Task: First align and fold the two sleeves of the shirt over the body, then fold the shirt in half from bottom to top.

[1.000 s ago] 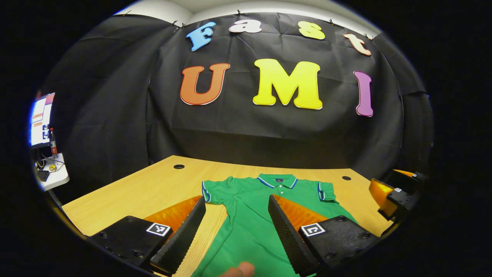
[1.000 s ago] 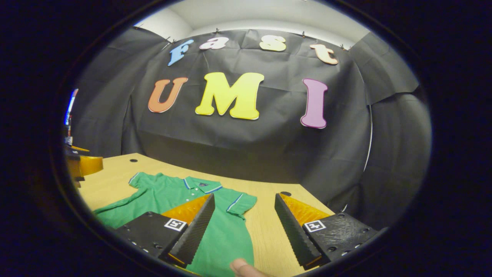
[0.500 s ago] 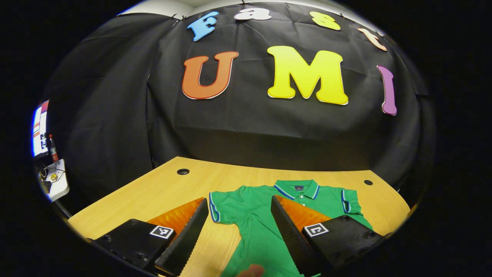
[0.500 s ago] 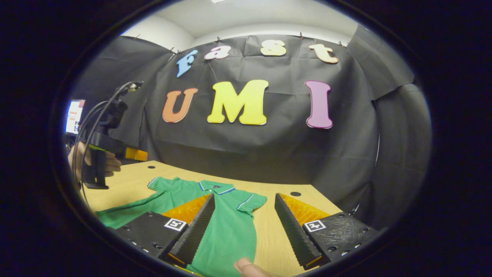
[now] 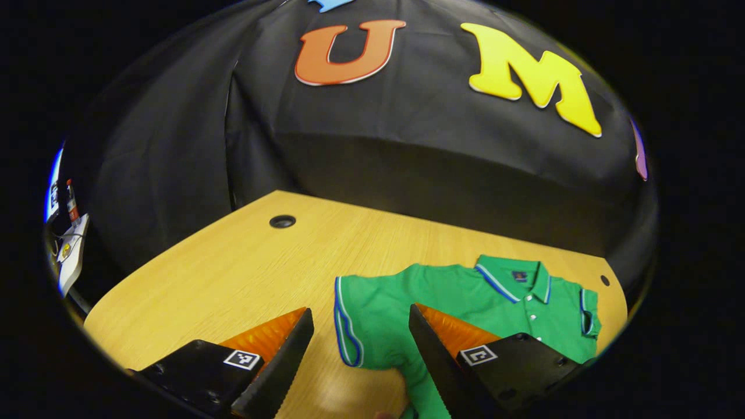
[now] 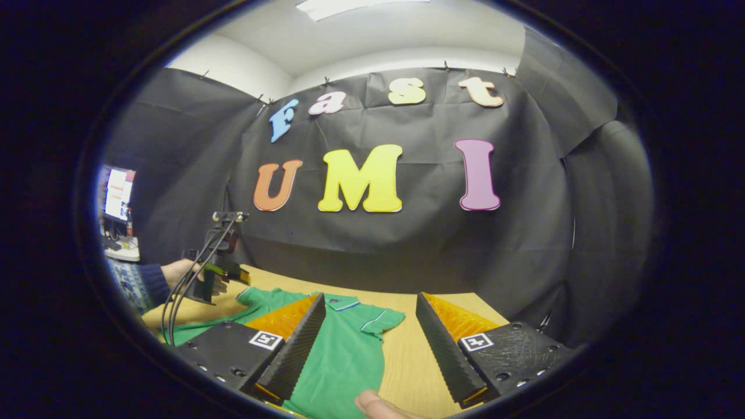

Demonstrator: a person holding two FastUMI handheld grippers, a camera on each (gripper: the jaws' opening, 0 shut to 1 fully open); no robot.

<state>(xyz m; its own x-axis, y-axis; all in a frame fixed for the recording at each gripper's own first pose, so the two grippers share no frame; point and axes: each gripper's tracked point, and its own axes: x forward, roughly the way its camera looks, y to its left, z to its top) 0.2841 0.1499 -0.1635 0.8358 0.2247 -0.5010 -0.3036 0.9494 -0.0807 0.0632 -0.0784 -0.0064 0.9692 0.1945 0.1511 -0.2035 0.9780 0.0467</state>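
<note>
While the left gripper (image 5: 358, 355) hangs with its fingers spread apart above the wooden table (image 5: 233, 273), the green shirt (image 5: 465, 302) lies flat ahead and to its right, one blue-trimmed sleeve (image 5: 349, 326) between the fingertips. Bare tabletop stretches ahead and to the left as far as a cable hole (image 5: 282, 221). The shirt's lower body is cut off. In the right gripper view, the right gripper (image 6: 369, 343) is likewise parted over the shirt's other sleeve (image 6: 381, 319), the table edge near its right finger, and a sleeved hand (image 6: 183, 273) holds the left gripper beyond.
</note>
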